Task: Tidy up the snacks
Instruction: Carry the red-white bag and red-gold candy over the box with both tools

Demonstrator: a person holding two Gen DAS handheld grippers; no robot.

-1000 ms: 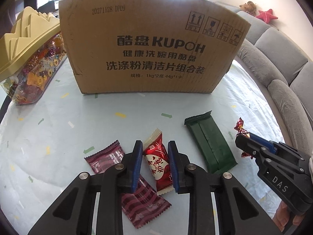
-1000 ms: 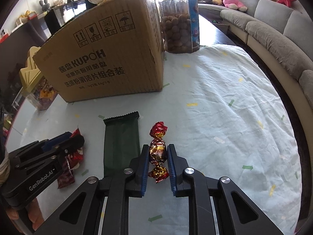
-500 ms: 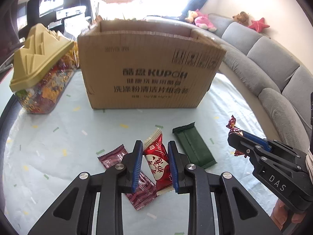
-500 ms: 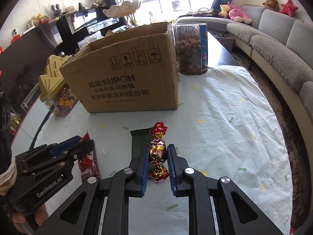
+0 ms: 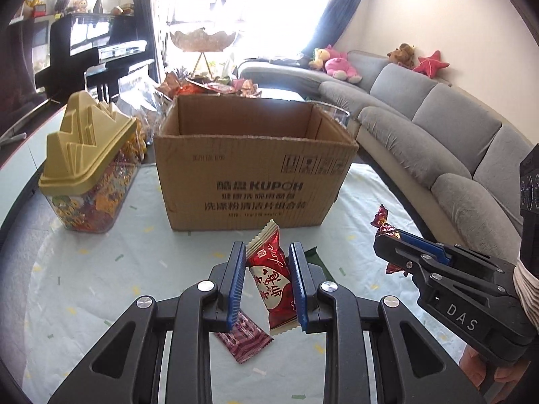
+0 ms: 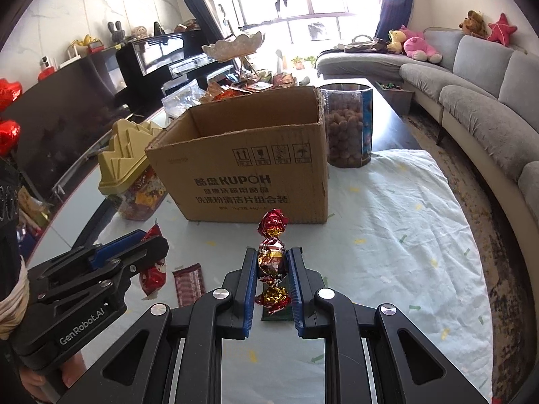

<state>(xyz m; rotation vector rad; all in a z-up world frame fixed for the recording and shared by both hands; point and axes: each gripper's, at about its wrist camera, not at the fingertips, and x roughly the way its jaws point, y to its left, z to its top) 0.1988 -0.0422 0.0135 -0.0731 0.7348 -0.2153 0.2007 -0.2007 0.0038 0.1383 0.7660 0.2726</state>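
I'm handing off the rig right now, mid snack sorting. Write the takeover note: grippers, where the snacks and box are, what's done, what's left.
Left gripper: shut on the red snack packet, held above the table.
Right gripper: shut on the foil-wrapped candy, also held above the table.
Cardboard box: open, straight ahead; what's inside can't be seen.
On the tablecloth: maroon packet and green bar.
Done: both snacks gripped.
Left: probably drop both into the box, then fetch the two remaining.
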